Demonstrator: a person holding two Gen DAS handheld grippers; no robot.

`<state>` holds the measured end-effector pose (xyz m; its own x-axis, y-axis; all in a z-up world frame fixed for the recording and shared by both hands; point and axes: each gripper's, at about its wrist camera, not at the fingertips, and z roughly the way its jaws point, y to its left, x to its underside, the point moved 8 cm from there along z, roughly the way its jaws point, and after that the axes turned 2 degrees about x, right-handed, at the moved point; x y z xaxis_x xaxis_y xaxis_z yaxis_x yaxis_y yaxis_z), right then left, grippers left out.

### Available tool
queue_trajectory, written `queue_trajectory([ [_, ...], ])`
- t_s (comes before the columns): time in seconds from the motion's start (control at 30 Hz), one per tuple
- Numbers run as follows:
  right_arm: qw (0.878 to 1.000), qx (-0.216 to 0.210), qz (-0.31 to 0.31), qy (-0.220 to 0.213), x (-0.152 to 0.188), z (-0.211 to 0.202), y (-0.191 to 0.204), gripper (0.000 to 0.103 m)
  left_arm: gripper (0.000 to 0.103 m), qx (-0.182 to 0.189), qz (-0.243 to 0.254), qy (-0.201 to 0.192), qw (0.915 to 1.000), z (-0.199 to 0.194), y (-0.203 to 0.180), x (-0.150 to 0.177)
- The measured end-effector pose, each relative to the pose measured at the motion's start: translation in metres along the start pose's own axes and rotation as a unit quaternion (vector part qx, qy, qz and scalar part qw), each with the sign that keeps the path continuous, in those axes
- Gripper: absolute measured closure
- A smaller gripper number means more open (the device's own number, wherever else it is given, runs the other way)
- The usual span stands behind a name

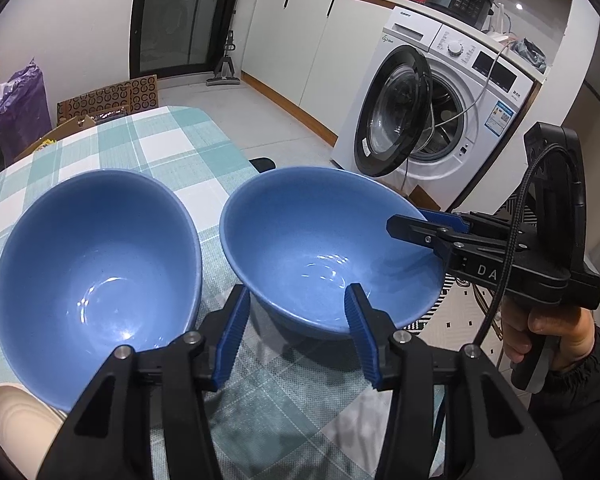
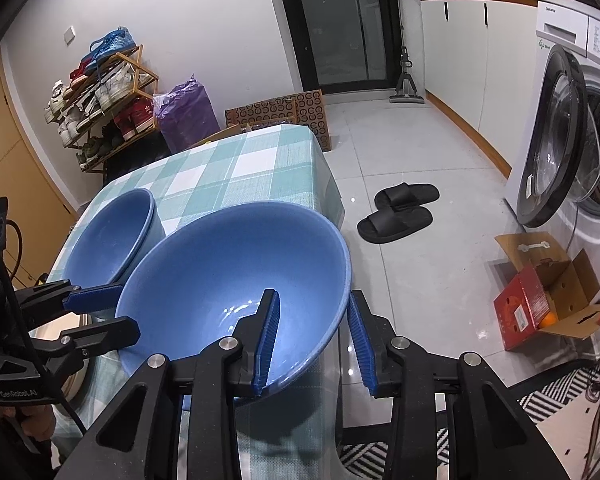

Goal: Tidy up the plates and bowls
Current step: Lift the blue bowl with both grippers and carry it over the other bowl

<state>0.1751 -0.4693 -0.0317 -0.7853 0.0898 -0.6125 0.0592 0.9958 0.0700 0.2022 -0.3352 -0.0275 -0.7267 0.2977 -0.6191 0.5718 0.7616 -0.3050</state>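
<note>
Two blue bowls stand side by side on the checked tablecloth [image 1: 172, 140]. The right bowl [image 1: 324, 248] sits at the table's right edge, and it also shows in the right wrist view [image 2: 228, 280]. My left gripper [image 1: 296, 332] is open, its fingers straddling that bowl's near rim without closing. My right gripper [image 2: 312, 340] is open too, one finger inside the bowl and one outside its right rim; in the left wrist view it [image 1: 424, 228] reaches in from the right. The left bowl [image 1: 96, 260] stands free, and it shows in the right wrist view [image 2: 112, 232].
A cream plate [image 1: 16, 420] lies at the table's near left corner. A washing machine [image 1: 452, 112] with its door open stands to the right. Black slippers [image 2: 400, 212] and an open red carton [image 2: 540, 300] lie on the floor. A shoe rack [image 2: 100, 96] stands by the far wall.
</note>
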Motion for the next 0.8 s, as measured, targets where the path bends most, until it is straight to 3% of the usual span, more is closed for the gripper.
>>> queue_trajectory([
  [0.8, 0.999, 0.011, -0.014, -0.044, -0.011, -0.05, 0.011, 0.066, 0.055, -0.002, 0.021, -0.041, 0.999, -0.038, -0.009, -0.013],
])
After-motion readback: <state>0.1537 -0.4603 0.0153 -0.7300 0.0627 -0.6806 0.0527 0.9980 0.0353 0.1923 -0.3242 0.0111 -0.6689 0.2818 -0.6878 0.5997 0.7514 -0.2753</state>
